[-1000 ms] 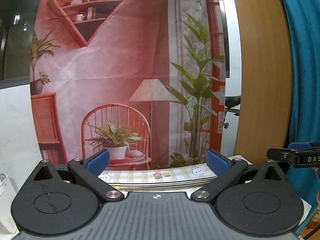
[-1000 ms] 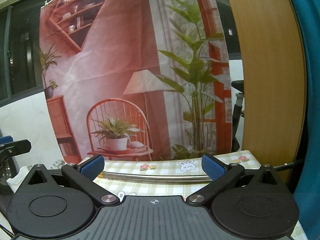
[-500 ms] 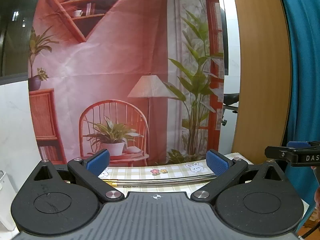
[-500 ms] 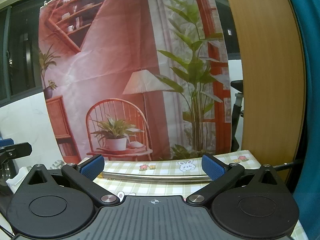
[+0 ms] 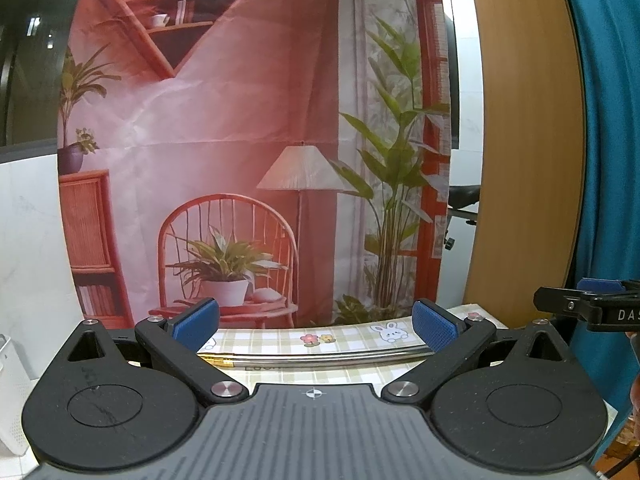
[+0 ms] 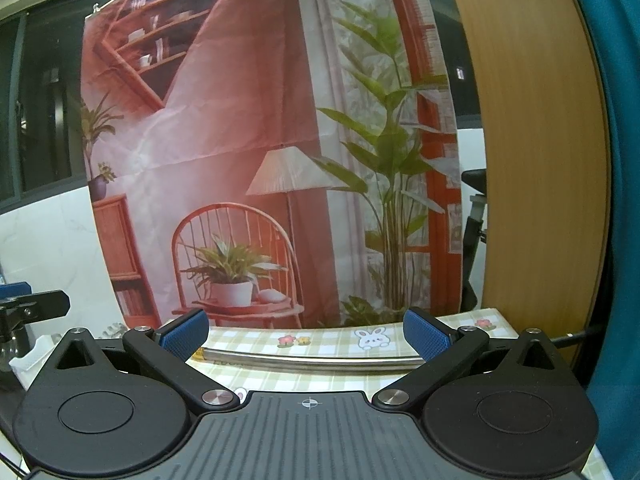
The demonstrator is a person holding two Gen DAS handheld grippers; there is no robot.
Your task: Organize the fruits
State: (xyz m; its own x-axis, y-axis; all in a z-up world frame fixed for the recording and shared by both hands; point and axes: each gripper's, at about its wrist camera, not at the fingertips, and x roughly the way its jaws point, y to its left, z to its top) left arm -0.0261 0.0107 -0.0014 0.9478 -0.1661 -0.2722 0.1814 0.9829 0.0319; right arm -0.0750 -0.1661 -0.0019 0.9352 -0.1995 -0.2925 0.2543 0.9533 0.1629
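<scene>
No fruit shows in either view. My left gripper (image 5: 316, 324) is open, its blue pads wide apart with nothing between them, raised over the far end of a table with a checked cloth (image 5: 280, 340). My right gripper (image 6: 306, 336) is open too and empty, over the same checked cloth (image 6: 320, 380). A metal rail (image 5: 320, 358) runs across the cloth near the table's far edge; this metal rail (image 6: 312, 360) also shows in the right wrist view. The right gripper's finger (image 5: 576, 304) juts in at the right edge of the left wrist view. The left gripper's finger (image 6: 32, 306) shows at the left edge of the right wrist view.
A printed backdrop (image 5: 240, 140) of a red room with chair, lamp and plants hangs behind the table. A wooden panel (image 5: 528, 140) and a teal curtain (image 5: 612, 160) stand at the right. A white basket (image 5: 12, 392) sits at the left edge.
Both views have tilted up a little, the left more, so the backdrop sits lower and less of the table shows. Both grippers stay open.
</scene>
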